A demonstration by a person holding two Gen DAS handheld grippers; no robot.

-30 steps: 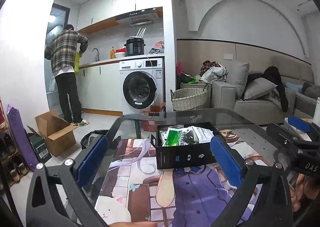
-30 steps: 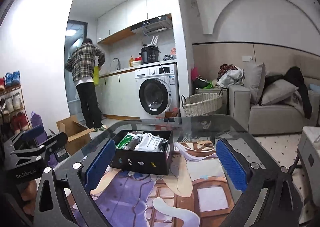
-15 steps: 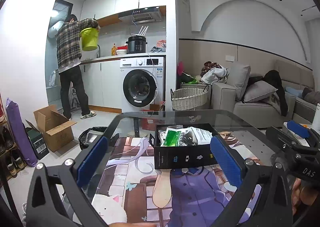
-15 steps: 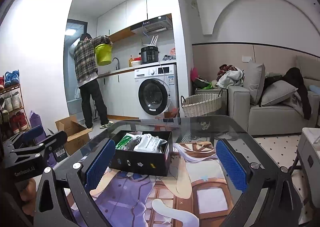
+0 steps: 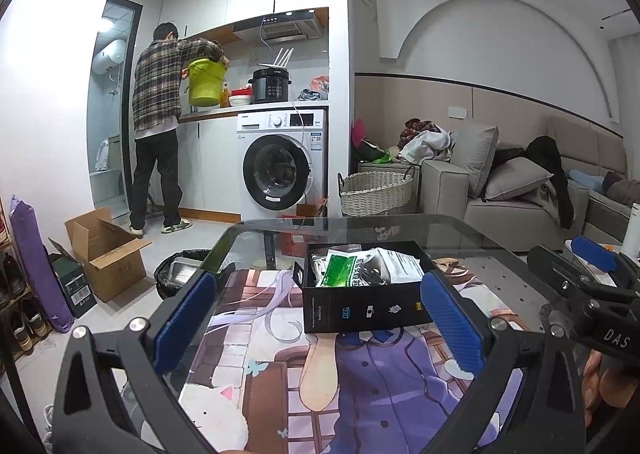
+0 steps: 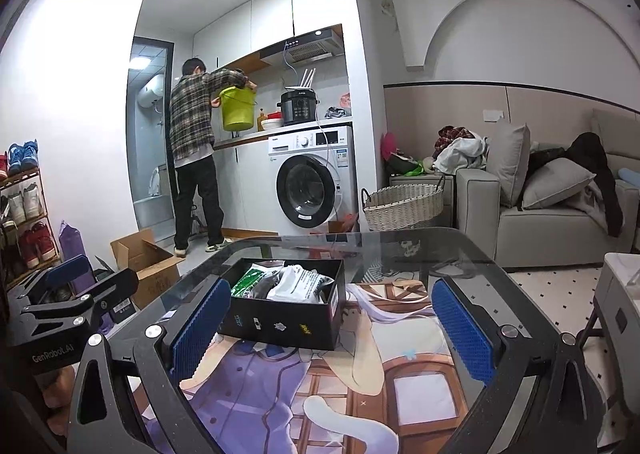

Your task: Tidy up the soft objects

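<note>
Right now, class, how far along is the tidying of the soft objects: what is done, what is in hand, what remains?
Done: soft packets already lie in the black box on the glass table. In hand: nothing; the left gripper and right gripper are both open and empty. Left: whether more items need packing cannot be told; clothes sit piled by the sofa.

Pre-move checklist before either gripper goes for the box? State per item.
1. Left gripper open, holding nothing: ok.
2. Right gripper open, holding nothing: ok.
3. Box upright on the mat, top open: ok.
4. Packets sit inside the box, none on the mat: ok.
5. Path to the box free of clutter: ok.
6. Person at the counter, far from the table: ok.
</note>
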